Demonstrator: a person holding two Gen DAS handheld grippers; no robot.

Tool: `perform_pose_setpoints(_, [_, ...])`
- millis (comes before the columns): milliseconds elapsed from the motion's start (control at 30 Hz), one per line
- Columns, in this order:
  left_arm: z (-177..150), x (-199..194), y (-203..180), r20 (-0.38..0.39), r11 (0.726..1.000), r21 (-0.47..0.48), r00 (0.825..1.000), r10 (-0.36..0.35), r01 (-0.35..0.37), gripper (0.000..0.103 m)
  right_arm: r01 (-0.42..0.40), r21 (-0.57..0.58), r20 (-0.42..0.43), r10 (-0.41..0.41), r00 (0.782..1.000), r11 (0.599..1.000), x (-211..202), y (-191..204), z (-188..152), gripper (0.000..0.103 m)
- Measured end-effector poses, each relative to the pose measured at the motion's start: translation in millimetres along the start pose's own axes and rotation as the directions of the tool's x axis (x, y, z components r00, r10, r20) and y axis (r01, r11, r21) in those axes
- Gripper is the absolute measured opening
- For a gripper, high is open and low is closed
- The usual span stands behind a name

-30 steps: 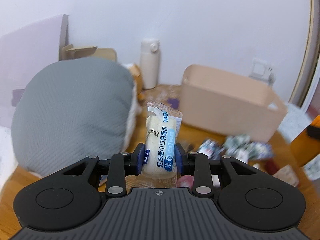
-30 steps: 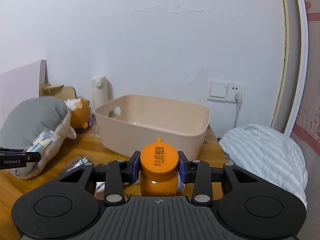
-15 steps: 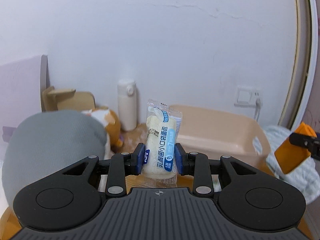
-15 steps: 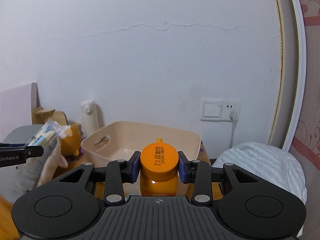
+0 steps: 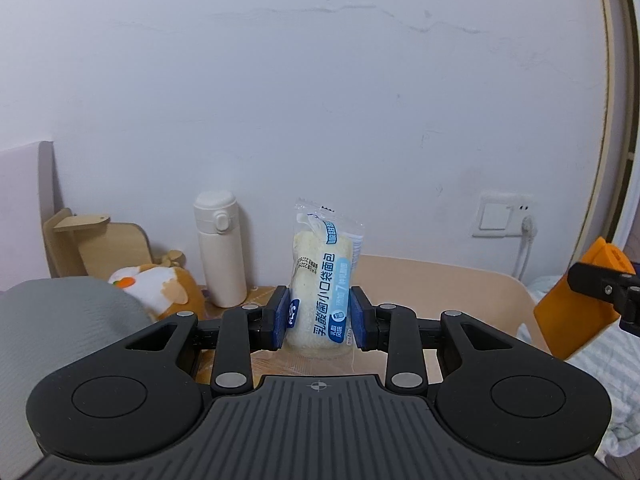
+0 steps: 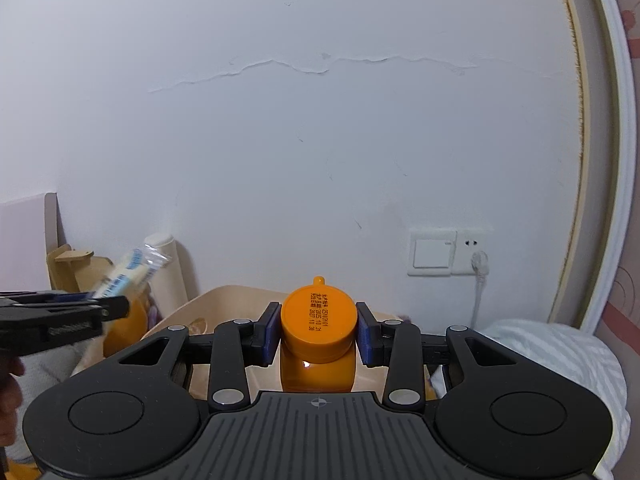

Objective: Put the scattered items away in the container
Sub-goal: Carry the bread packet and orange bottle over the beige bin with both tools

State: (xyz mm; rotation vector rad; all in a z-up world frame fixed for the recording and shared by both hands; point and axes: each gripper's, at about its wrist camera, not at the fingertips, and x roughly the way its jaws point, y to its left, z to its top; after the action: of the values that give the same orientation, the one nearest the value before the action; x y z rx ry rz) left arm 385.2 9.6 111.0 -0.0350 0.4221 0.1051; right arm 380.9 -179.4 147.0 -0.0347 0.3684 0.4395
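Your left tongs are clamped on a wrapped bread packet, held upright between the blue pads. Your right tongs grip an orange bottle at its cap. Beyond both, the beige container stands on the bench; both items are in the air short of it. A white flask stands by the wall.

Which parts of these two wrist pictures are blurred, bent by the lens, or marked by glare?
Left wrist view: the bread packet is sharp, its print readable; the door frame bows from fisheye distortion. Right wrist view: the orange bottle carries a small glare spot below its cap; the bread packet and the left gripper at the left edge are smeared; light is soft, with no hard shadows.
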Motion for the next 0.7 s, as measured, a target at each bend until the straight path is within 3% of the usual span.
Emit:
perform_pose_setpoints(167, [4.1,38.4,-9.5,-0.064,1.0,-0.006,0.998,0.001,-0.002,0.032,0.001,-0.005,-0.024,-0.001,1.0,1.0,32.1,-0.5,6.5,0.035])
perform_pose_setpoints(400, [0.8,88.0,-27.0,-0.158,1.0,0.01,0.988,-0.005,0.006,0.032,0.02,0.018,-0.121,-0.018,0.992,1.0,89.1,-5.8,6.9,0.035])
perform_pose_setpoints(500, [-7.0,109.5,-31.3,-0.235,0.999,0.008,0.972,-0.034,0.037,0.032,0.037,0.044,-0.169,-0.029,0.985,0.998,116.8,-12.7,0.9,0.035])
perform_pose_setpoints(600, [-18.5,130.1,-35.5,-0.318,0.996,0.002,0.944,-0.087,0.092,0.033,0.04,0.04,-0.227,-0.03,0.973,0.998,135.9,-15.1,-9.9,0.035])
perform_pose_setpoints(700, [-32.1,143.3,-40.6,-0.355,0.995,0.045,0.933,-0.066,0.088,0.033,0.045,0.045,-0.28,-0.03,0.96,0.998,149.9,-17.4,-21.9,0.035])
